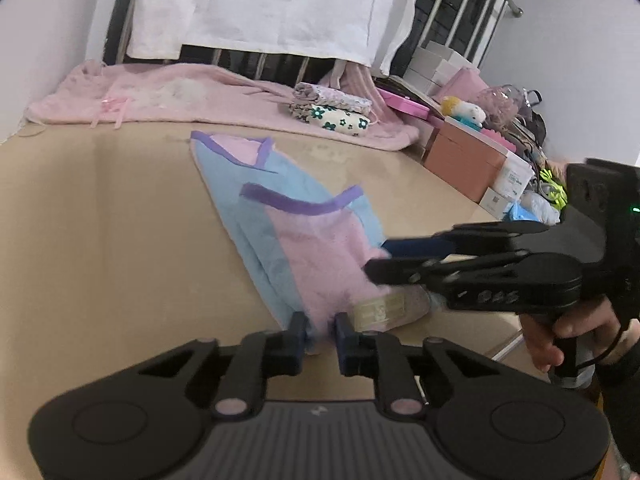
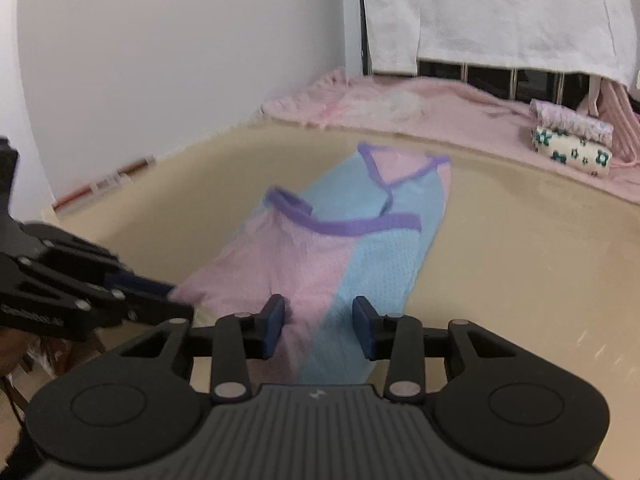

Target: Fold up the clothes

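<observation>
A pink and light-blue garment with purple trim (image 1: pixel 288 232) lies folded lengthwise on the tan surface (image 1: pixel 100 240); it also shows in the right wrist view (image 2: pixel 344 248). My left gripper (image 1: pixel 320 336) is narrowly open, its fingers astride the garment's near hem; whether they pinch it I cannot tell. It shows at the left of the right wrist view (image 2: pixel 176 300), at the pink corner. My right gripper (image 2: pixel 320 328) is open over the near hem. It shows in the left wrist view (image 1: pixel 376 260), fingers close together at the pink edge.
A pink blanket (image 1: pixel 168 96) lies along the far edge with folded floral clothes (image 1: pixel 332 110) on it. White cloth (image 1: pixel 272 4) hangs on the rail behind. Boxes and clutter (image 1: pixel 472 152) stand at the right. A white wall (image 2: pixel 160 60) runs along the left.
</observation>
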A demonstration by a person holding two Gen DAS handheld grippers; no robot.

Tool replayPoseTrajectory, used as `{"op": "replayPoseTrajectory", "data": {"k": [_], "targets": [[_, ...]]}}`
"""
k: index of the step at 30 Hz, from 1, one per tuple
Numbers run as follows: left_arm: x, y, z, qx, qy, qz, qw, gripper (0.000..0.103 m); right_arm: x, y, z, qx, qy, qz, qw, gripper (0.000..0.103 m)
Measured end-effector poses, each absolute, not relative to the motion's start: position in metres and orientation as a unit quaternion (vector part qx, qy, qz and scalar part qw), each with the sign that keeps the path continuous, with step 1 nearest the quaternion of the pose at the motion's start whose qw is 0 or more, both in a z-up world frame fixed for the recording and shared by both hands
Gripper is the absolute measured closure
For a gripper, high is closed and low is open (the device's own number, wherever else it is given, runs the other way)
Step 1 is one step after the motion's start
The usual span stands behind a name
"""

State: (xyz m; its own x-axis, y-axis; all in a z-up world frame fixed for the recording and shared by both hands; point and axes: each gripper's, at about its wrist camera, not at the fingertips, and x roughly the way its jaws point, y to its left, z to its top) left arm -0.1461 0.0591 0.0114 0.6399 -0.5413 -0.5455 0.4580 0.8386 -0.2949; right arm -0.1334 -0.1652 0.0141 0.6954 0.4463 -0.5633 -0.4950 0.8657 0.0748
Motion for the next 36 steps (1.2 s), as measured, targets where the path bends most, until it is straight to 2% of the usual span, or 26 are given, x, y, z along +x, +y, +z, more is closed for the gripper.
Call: {"op": "replayPoseTrajectory", "data": {"k": [2,4,5,6,7,8,13,14,15,17,19,20,22,24,25,26,27,28,29,31,34,36], "targets": [[-0.143,0.064,0.024,-0.068,0.295,-0.277,0.912,0.063,-0.135,-0.171,0.024,-0.037,0.274,0.256,0.926,0.065],[-0.126,0.059,0.034,-0.058,0.290,-0.264,0.918,0.065,-0.131,-0.175,0.033,-0.036,0.258,0.253,0.932,0.065],[-0.114,0.054,0.033,-0.049,0.299,-0.261,0.916,0.073,-0.127,-0.176,0.035,-0.034,0.254,0.251,0.933,0.066],[-0.102,0.049,0.031,-0.040,0.311,-0.258,0.914,0.093,-0.120,-0.176,0.031,-0.029,0.264,0.246,0.932,0.070],[-0.091,0.044,0.029,-0.031,0.322,-0.256,0.911,0.102,-0.112,-0.176,0.026,-0.024,0.274,0.241,0.931,0.091],[-0.079,0.039,0.026,-0.022,0.333,-0.253,0.908,0.102,-0.104,-0.175,0.022,-0.020,0.284,0.236,0.929,0.098],[-0.071,0.031,0.013,-0.009,0.338,-0.242,0.909,0.099,-0.078,-0.173,0.005,-0.006,0.314,0.217,0.924,0.098],[-0.073,0.032,0.015,-0.010,0.328,-0.242,0.913,0.096,-0.080,-0.172,0.005,-0.009,0.308,0.218,0.926,0.098],[-0.073,0.033,0.018,-0.011,0.317,-0.241,0.917,0.087,-0.083,-0.174,0.008,-0.008,0.304,0.218,0.928,0.098],[-0.075,0.034,0.024,-0.012,0.295,-0.240,0.925,0.078,-0.089,-0.178,0.017,0.003,0.285,0.225,0.932,0.096],[-0.063,0.028,0.021,0.006,0.305,-0.227,0.925,0.081,-0.092,-0.180,0.022,0.003,0.275,0.229,0.934,0.096],[-0.055,0.025,0.015,0.011,0.318,-0.223,0.921,0.090,-0.091,-0.179,0.023,0.001,0.276,0.230,0.933,0.096],[-0.048,0.021,0.007,0.017,0.332,-0.220,0.917,0.091,-0.094,-0.177,0.024,-0.018,0.278,0.234,0.931,0.096],[-0.052,0.022,0.007,0.020,0.320,-0.228,0.919,0.090,-0.117,-0.174,0.027,-0.077,0.245,0.259,0.931,0.095],[-0.054,0.023,0.007,0.020,0.315,-0.230,0.921,0.087,-0.132,-0.172,0.029,-0.110,0.223,0.277,0.928,0.092],[-0.058,0.026,0.011,0.022,0.309,-0.233,0.922,0.078,-0.148,-0.170,0.028,-0.146,0.201,0.302,0.920,0.082],[-0.062,0.030,0.014,0.025,0.303,-0.238,0.922,0.071,-0.164,-0.170,0.028,-0.182,0.181,0.332,0.907,0.070],[-0.065,0.033,0.018,0.028,0.298,-0.243,0.923,0.070,-0.175,-0.171,0.027,-0.208,0.169,0.362,0.893,0.050],[-0.069,0.036,0.022,0.032,0.292,-0.247,0.924,0.070,-0.184,-0.172,0.026,-0.233,0.160,0.389,0.877,0.044],[-0.081,0.042,0.033,0.036,0.273,-0.268,0.923,0.068,-0.189,-0.170,0.024,-0.267,0.166,0.418,0.852,0.044],[-0.099,0.051,0.044,0.037,0.252,-0.308,0.917,0.057,-0.177,-0.165,0.018,-0.311,0.178,0.433,0.827,0.044],[-0.109,0.050,0.042,0.062,0.251,-0.301,0.918,0.056,-0.164,-0.162,0.013,-0.329,0.195,0.444,0.810,0.049]]}}
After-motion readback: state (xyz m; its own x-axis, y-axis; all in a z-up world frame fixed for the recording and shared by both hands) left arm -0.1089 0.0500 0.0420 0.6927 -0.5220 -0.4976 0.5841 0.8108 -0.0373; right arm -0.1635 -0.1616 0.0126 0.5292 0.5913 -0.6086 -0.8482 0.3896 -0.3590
